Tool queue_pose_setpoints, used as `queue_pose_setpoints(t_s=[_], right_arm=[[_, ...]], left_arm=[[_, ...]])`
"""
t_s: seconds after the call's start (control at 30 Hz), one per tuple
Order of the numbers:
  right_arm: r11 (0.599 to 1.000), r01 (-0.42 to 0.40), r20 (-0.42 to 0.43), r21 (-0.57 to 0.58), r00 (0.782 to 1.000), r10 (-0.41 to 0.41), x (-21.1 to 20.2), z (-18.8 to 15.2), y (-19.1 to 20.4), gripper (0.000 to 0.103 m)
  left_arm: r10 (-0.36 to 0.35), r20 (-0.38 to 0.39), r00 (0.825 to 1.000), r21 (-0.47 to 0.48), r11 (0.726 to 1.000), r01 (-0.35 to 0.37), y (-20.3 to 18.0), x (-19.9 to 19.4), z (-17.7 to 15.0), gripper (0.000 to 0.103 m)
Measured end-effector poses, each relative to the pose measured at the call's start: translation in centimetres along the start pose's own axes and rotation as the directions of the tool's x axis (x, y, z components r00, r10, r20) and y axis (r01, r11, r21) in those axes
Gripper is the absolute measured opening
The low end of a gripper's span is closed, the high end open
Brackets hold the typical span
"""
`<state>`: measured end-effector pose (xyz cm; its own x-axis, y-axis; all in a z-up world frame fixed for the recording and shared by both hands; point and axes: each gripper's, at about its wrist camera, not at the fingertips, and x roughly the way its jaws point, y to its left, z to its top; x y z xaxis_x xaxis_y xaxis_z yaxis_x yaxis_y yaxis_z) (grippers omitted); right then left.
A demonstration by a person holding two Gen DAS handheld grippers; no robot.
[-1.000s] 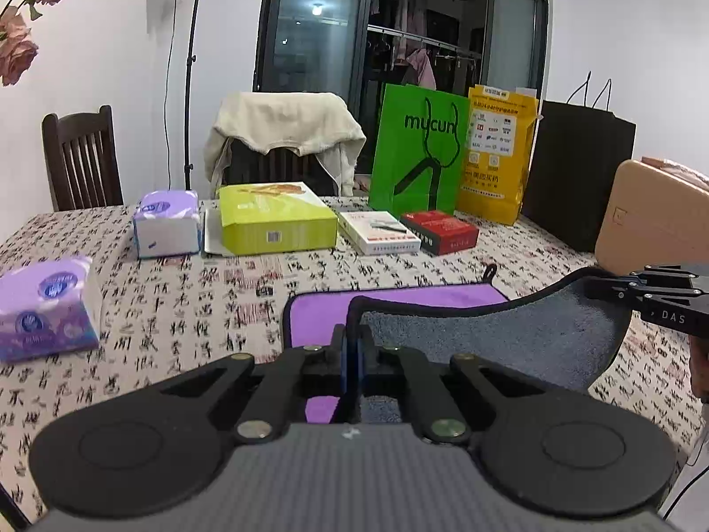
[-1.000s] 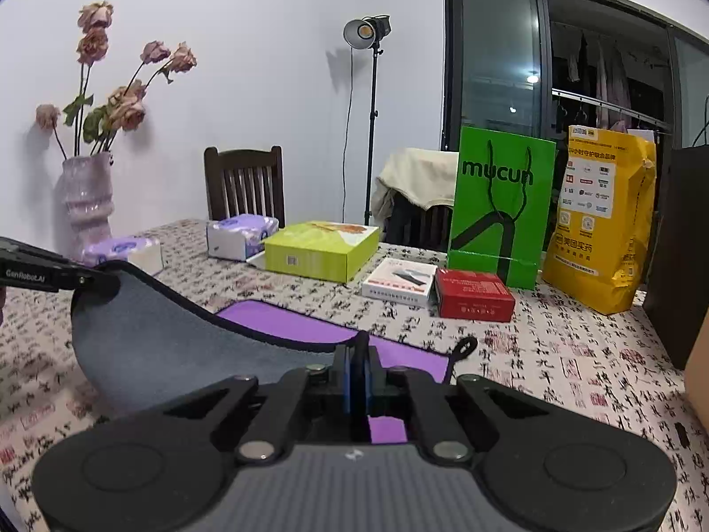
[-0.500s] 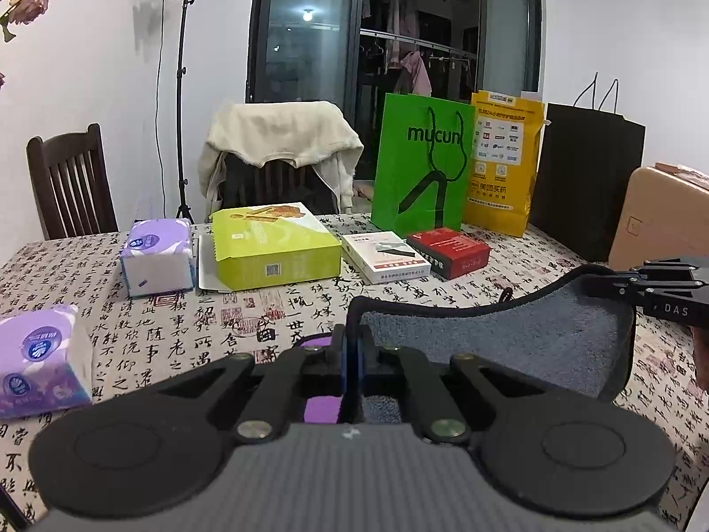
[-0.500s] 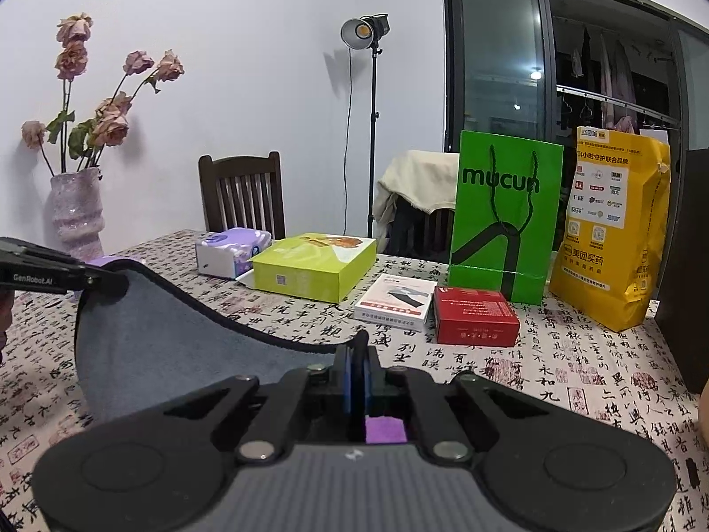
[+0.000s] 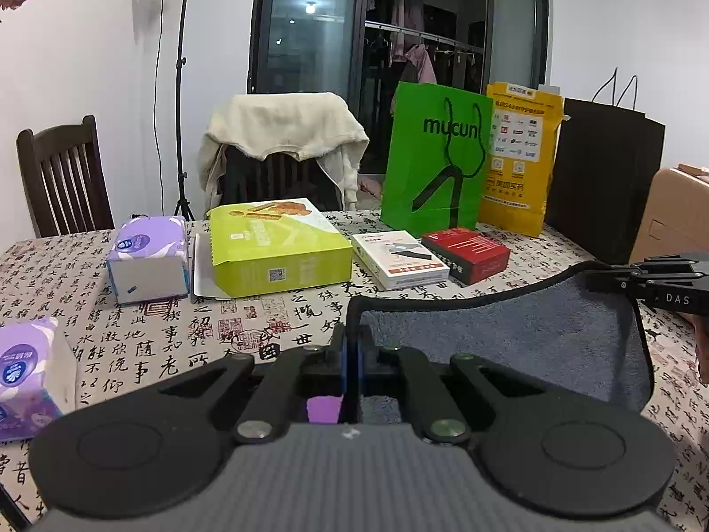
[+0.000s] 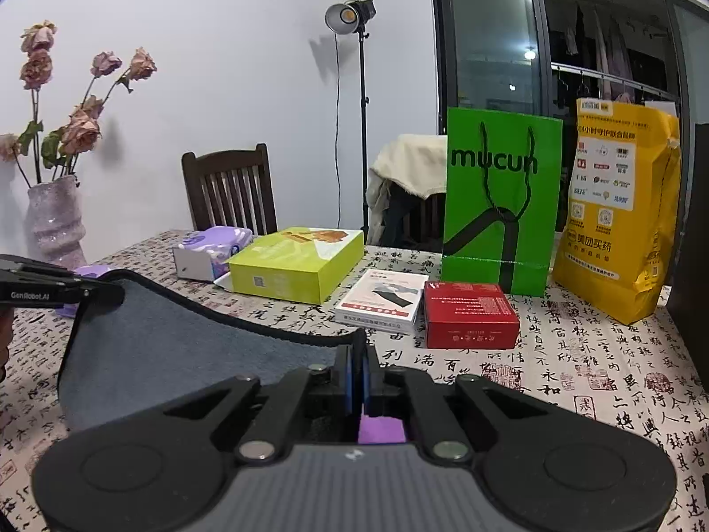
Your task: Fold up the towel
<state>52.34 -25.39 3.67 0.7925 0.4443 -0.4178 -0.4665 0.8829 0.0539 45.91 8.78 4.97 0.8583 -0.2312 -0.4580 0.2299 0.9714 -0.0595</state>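
Calligraphy-printed cloth covers the worktop, which carries a lime-green cardboard box, a white flat box, a red flat box, two purple tissue packs and, at the far edge, a green paper bag printed "mucun" beside a yellow printed bag. A cream garment hangs over a dark wooden chair, and a lamp on a black stand rises by the white wall.

The grey terry towel with black edging and a purple underside is lifted off the worktop and sags between the two tools. The left tool has its fingers pressed together on one corner of the towel's edge; the right tool is likewise clamped on the opposite corner. In the right wrist view the left tool pinches the towel near a purple ribbed vase of dried roses.
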Motion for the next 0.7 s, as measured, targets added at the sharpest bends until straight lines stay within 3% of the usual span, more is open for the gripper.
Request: queue_pose_setpoints(t_s=[0.7], right_arm=[[1.0, 0.011, -0.079, 0.008, 0.997, -0.01, 7.6, -0.6, -2.2, 0.004]], left_arm=[[-0.001, -0.066, 0.998, -0.004, 1.0, 0.0, 2.7, 7.2, -0.6, 0.005]])
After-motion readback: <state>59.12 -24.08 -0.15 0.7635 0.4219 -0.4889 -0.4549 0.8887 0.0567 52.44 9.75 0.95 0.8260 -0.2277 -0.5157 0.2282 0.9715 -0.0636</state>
